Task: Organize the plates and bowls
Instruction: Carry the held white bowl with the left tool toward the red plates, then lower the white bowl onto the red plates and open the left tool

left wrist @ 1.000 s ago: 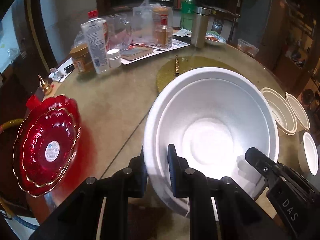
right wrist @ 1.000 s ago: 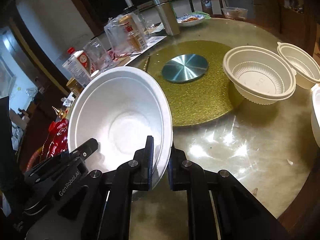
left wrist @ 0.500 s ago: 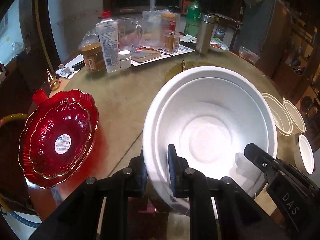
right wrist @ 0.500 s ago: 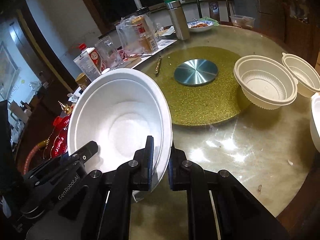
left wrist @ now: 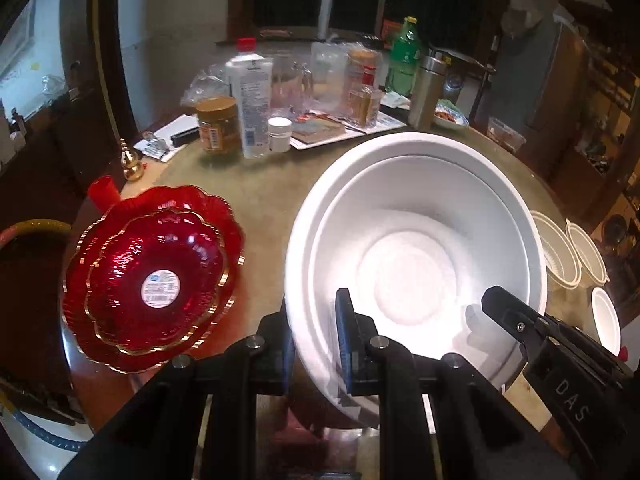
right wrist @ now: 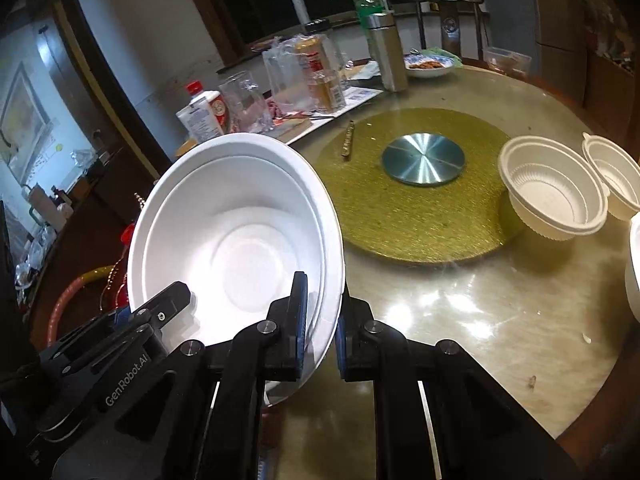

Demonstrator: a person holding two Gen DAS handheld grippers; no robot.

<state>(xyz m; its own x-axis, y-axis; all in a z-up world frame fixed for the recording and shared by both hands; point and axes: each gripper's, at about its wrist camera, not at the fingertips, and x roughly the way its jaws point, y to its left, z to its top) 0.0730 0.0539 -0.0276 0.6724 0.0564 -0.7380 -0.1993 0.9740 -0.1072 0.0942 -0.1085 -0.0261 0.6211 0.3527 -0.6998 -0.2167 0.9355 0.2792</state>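
- The left gripper (left wrist: 314, 342) clamps the near-left rim of the white bowls (left wrist: 416, 264), one finger inside, one outside.
- The right gripper (right wrist: 320, 324) pinches the opposite rim; its fingers are narrow on the wall.
- Two nested bowls, it seems, held tilted above the tabletop (right wrist: 480, 300); their underside is hidden.
- The red plates (left wrist: 154, 276) lie stacked at the tabletop's left edge, mostly hidden behind the bowls in the right view.
- The cream bowls (right wrist: 554, 196) sit at the right; a further white one is cut off by the frame.
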